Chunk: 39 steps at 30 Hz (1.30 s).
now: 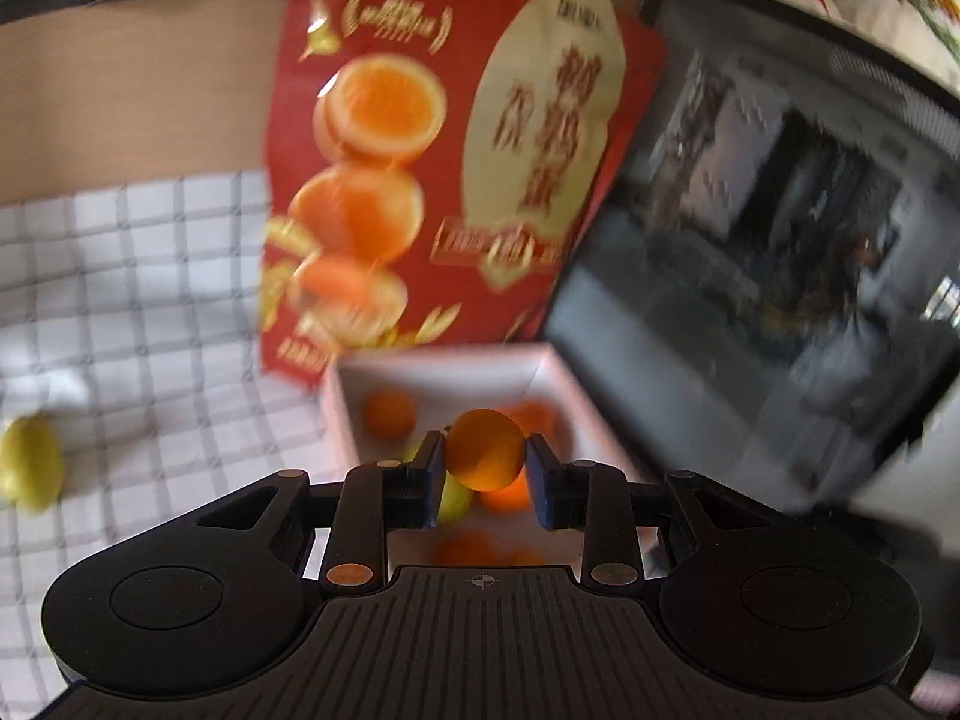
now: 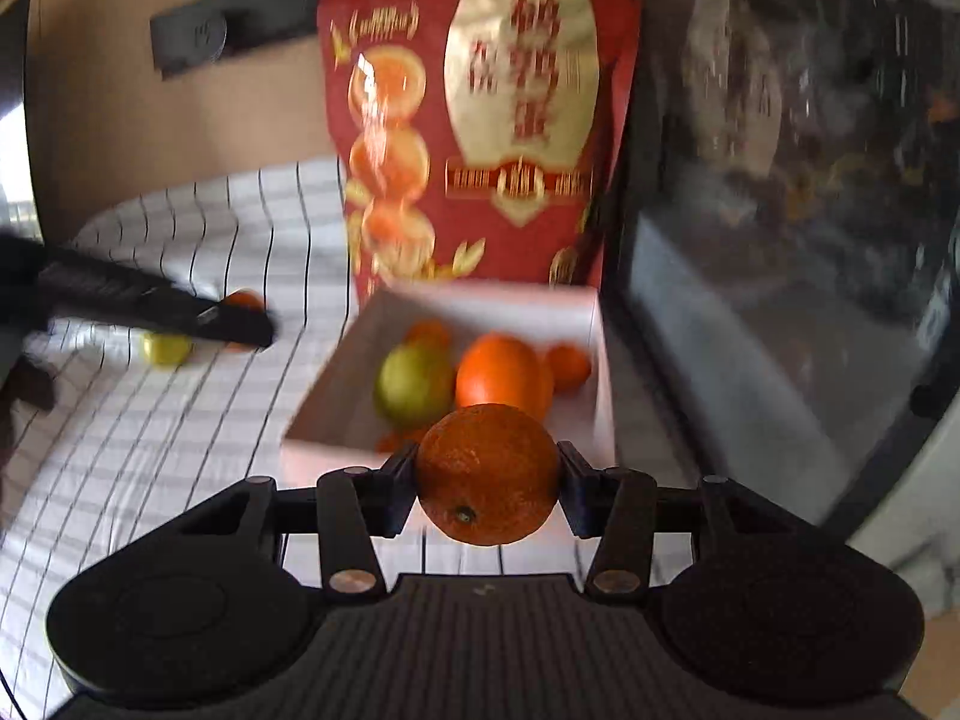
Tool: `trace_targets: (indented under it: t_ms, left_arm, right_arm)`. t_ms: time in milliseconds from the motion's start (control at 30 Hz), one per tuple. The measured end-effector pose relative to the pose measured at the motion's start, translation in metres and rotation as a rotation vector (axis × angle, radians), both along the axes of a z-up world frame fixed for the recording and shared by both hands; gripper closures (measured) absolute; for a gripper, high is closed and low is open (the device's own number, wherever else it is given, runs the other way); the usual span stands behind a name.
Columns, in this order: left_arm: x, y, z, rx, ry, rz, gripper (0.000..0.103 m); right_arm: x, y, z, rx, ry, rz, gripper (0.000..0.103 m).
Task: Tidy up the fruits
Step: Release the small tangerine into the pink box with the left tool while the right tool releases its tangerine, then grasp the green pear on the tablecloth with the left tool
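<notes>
A small orange [image 1: 483,450] is clamped in the left tongs [image 1: 483,468] directly above the white box [image 1: 444,369]; a large orange [image 2: 487,474] is clamped in the right tongs [image 2: 487,483] just short of its near wall.

left gripper [image 1: 485,468] clamps a small orange [image 1: 483,450] above white box [image 1: 447,369].

Worktop covered by white checked cloth [image 1: 120,300]; plain tan wall [image 1: 138,78] behind, upper left of frame, carrying a dark bar-shaped fixture [image 2: 198,36]; tall red printed bag [image 1: 432,150] upright at centre; glossy black appliance door [image 1: 780,228] at right reflecting a bright room.
</notes>
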<state>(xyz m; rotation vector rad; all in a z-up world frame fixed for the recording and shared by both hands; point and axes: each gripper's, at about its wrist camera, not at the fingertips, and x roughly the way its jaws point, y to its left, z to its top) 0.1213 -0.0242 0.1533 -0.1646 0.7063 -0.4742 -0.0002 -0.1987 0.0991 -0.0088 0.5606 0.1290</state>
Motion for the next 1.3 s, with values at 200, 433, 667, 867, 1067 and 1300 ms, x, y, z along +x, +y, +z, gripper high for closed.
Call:
trace_targets:
  t_ms: [200, 433, 667, 867, 1067, 1300]
  left_arm:
    - [0.067, -0.033, 0.015, -0.029, 0.062, -0.012, 0.069]
    - [0.073, -0.031, 0.007, 0.002, -0.011, 0.025, 0.069]
    - [0.05, 0.011, -0.035, 0.103, -0.011, 0.137, 0.069]
    - [0.035, 0.085, -0.068, 0.296, -0.08, 0.36, 0.068]
    - [0.05, 0.181, -0.077, 0.266, -0.019, 0.596, 0.069]
    - [0.072, 0.226, -0.091, 0.15, 0.074, 0.645, 0.069]
  right_arm:
    - [0.044, -0.007, 0.008, 0.034, -0.009, 0.009, 0.056]
    - [0.062, -0.014, -0.02, 0.069, 0.029, 0.01, 0.043]
    - [0.054, -0.002, -0.034, 0.04, 0.072, 0.061, 0.039]
    - [0.045, 0.018, -0.039, 0.024, 0.114, 0.118, 0.039]
    - [0.013, 0.035, -0.054, 0.012, 0.155, 0.173, 0.035]
    - [-0.024, 0.065, -0.072, -0.028, 0.186, 0.219, 0.035]
